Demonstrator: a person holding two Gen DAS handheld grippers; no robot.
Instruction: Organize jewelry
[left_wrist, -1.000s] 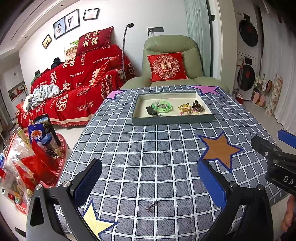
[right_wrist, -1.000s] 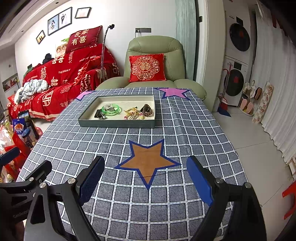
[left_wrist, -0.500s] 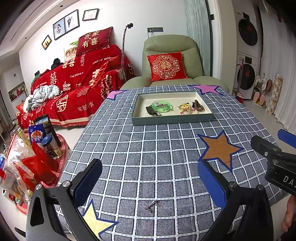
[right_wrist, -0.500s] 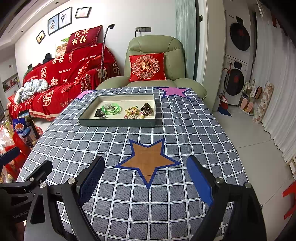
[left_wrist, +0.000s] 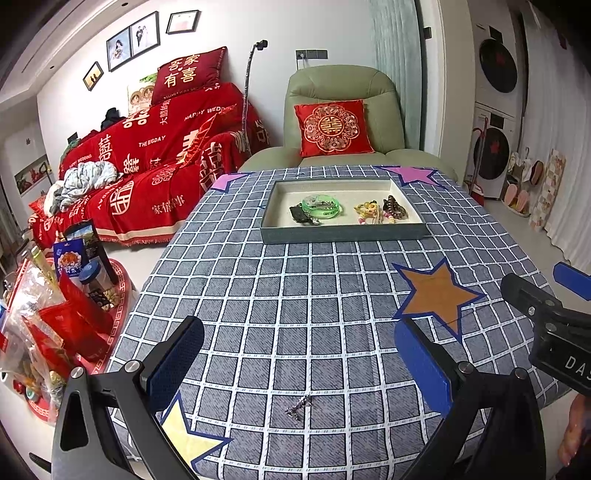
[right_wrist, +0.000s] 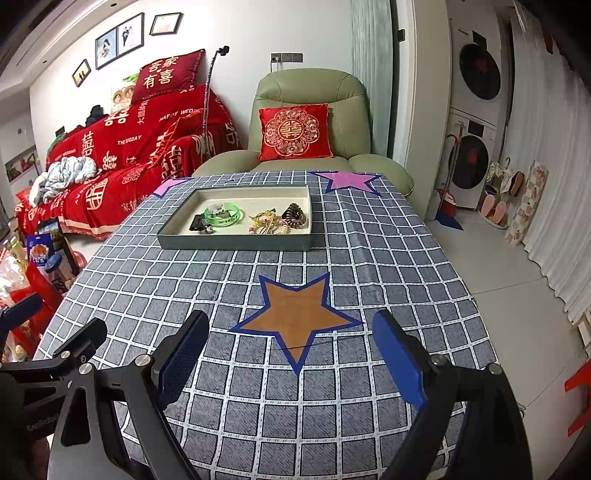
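A grey tray (left_wrist: 341, 234) (right_wrist: 236, 243) stands at the far side of the checked tablecloth. It holds a green bangle (left_wrist: 322, 206) (right_wrist: 224, 215), a dark piece (left_wrist: 299, 214), a gold and bead tangle (left_wrist: 369, 214) (right_wrist: 267, 223) and a brown beaded bracelet (left_wrist: 395, 208) (right_wrist: 294, 218). A small silver piece (left_wrist: 298, 405) lies on the cloth near the front edge, between the fingers of my left gripper (left_wrist: 299, 365), which is open and empty above it. My right gripper (right_wrist: 290, 360) is open and empty over the orange star (right_wrist: 295, 314).
A green armchair with a red cushion (left_wrist: 332, 127) stands behind the table. A red-covered sofa (left_wrist: 147, 162) is at the left, and bags and snacks (left_wrist: 55, 314) sit on the floor at the left. Stacked washing machines (right_wrist: 476, 122) stand at the right.
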